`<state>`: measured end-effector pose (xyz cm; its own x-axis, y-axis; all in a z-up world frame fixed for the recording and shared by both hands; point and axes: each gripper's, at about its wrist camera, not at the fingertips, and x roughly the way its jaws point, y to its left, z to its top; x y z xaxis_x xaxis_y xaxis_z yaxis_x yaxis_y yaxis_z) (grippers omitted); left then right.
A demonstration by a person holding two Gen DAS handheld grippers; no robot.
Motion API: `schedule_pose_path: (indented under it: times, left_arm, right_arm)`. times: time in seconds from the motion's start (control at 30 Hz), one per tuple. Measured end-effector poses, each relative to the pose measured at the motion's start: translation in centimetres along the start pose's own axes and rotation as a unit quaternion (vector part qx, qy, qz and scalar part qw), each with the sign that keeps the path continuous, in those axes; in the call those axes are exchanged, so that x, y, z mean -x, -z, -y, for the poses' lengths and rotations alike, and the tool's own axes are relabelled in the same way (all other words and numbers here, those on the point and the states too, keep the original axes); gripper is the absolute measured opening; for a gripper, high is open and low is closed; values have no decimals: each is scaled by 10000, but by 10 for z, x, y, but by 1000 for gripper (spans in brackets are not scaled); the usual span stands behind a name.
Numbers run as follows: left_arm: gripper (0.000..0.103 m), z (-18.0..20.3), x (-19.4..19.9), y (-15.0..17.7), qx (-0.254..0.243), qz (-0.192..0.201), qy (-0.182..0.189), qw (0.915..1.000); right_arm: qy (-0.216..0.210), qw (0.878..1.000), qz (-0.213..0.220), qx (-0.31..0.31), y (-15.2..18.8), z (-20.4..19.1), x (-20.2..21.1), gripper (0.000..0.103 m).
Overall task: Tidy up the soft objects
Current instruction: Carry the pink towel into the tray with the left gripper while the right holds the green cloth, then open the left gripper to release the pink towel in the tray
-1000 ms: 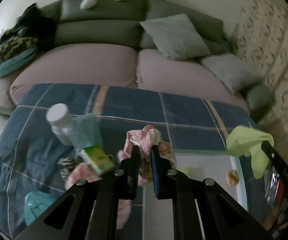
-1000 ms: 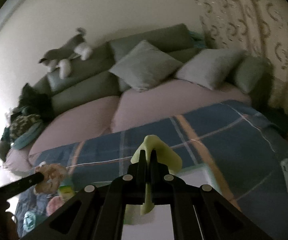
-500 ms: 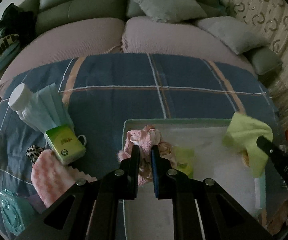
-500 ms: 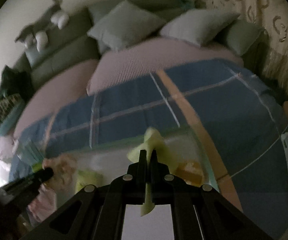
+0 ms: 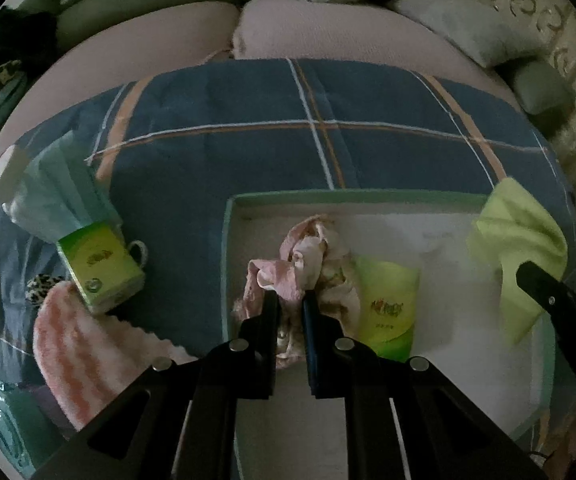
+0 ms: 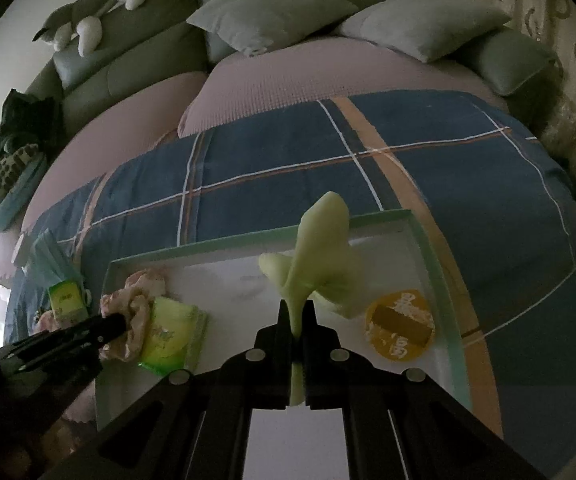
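Both grippers have come lower and tipped downward since the earlier frames, so the sofa has slid toward the top of each view and the tray now fills the middle. Left gripper [image 5: 288, 300]: jaws drawn narrow, clamped on a pink cloth [image 5: 288, 268], a crumpled bundle bunched up ahead of the fingertips at the tray's left end; whether it touches the tray floor cannot be told. Right gripper [image 6: 297, 308]: jaws pressed nearly together on a thin fold of the yellow-green cloth [image 6: 319, 256], which stands up ahead of the tips over the far right part of the tray. Tray [image 5: 367, 197]: shallow, white floor, pale green rim, resting on a blue plaid blanket [image 5: 248, 120]. Inside the tray: one green packet [image 5: 387, 304] lying just beside the pink cloth, and one round orange item [image 6: 401, 326] with printed characters near the right rim. Outside the tray, on the blanket to its left: a green box [image 5: 102, 270], a bundle of pale blue face masks [image 5: 56, 196] behind it, a pink-and-white striped fluffy piece [image 5: 84, 356], a small leopard-print item [image 5: 42, 286], and a teal case [image 5: 8, 420] at the near edge. Beyond the blanket: sofa with pink seat cushions [image 6: 288, 80], grey pillows [image 6: 268, 4], and a grey-and-white plush toy [image 6: 88, 16] on the backrest.
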<state>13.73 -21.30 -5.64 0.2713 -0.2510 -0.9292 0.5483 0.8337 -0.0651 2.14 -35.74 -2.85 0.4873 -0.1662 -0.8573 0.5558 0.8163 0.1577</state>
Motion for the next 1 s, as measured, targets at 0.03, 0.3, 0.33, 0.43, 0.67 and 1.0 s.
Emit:
schedule_pose_path:
  times: [0.03,0.3,0.33,0.43,0.67,1.0]
  left_arm:
    - [12,4,-1,1,-58,-18,-13,10000]
    - [12,25,-11,4,-346,-170,-128,9992]
    - [12,26,-12,3,-357,-176,-136,9991]
    - [12,27,-12,4,-364,-177,-127,9991]
    - [50,20,0,3,-219,-23,-131,9997]
    - [63,8,23,-1,69,281,14,9996]
  right_arm:
    - [10,10000,-21,7,1,0,0,4]
    - [89,9997,-227,37,2,0,-10,4]
    - [97,9997,-236,48,2,0,-10,4]
    - [141,9995,-277,70,3,0,-11,4]
    - [178,9996,-201,34,2,-1,-8,4]
    - [191,9998,-23,-27,1,1,3,4]
